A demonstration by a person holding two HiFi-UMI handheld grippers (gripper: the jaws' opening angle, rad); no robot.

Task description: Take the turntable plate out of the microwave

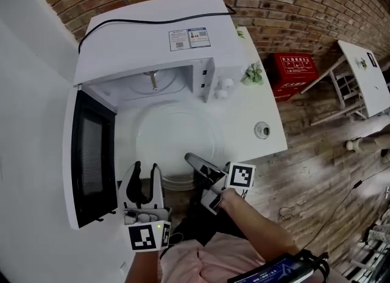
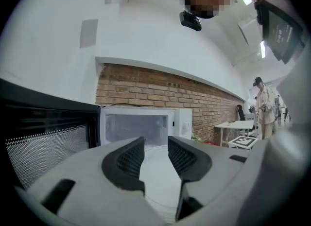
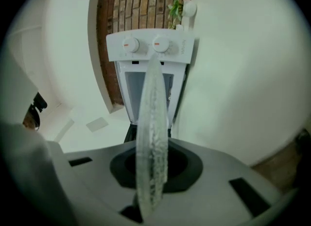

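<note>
Right gripper view shows the right hand-held gripper (image 3: 153, 171) clamped on the near rim of the turntable plate (image 3: 151, 118), a clear glass disc with a pebbled edge, seen edge-on; head view shows the round plate held level just in front of the open cavity of the boxy white microwave (image 1: 152, 38), above the white table (image 1: 259, 102); the door (image 1: 91, 154), its dark window perforated, hangs open at left; the left hand-held gripper (image 1: 145, 169) stands with jaws apart, gripping nothing, just beside the plate's near-left rim; a brick wall (image 1: 292, 8) rises behind.
</note>
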